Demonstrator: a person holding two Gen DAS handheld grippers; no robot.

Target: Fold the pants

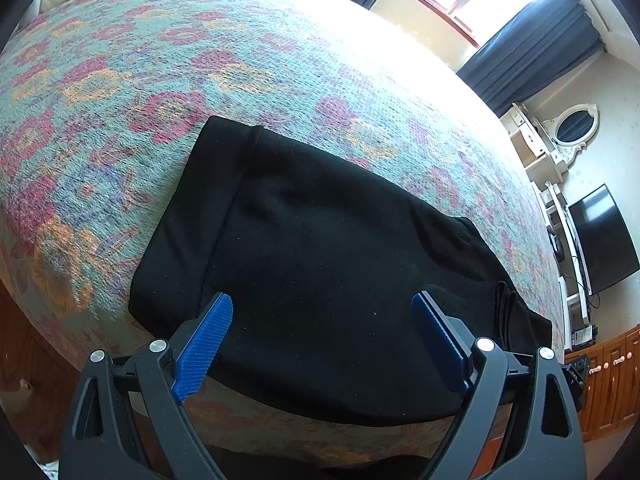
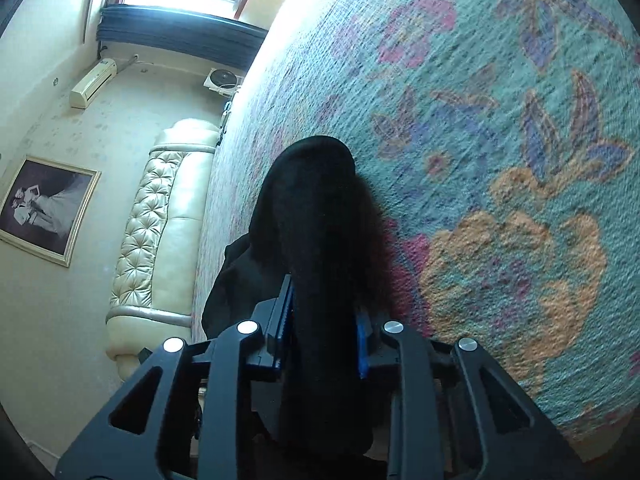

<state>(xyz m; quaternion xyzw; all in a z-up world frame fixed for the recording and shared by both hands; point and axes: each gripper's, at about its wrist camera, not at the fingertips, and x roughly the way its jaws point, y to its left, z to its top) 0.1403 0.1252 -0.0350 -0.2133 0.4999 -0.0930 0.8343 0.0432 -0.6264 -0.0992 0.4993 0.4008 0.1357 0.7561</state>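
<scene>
Right gripper (image 2: 322, 320) pinching thick bunch of black pants (image 1: 320, 264), frame centre. Left gripper (image 1: 322, 316) spread, hovering over folded stack on floral bedspread (image 1: 140, 80) near bed edge. Risk: bulky pinch slips, dragging layers askew.

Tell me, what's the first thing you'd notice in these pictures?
Probably the black pants, folded into a dark block near the edge of a bed whose flowery blanket is pink, orange and teal. Next, the left gripper hovers open over them with bright blue fingers. In the other view, the right gripper pinches a thick bunch of the same black cloth.
</scene>
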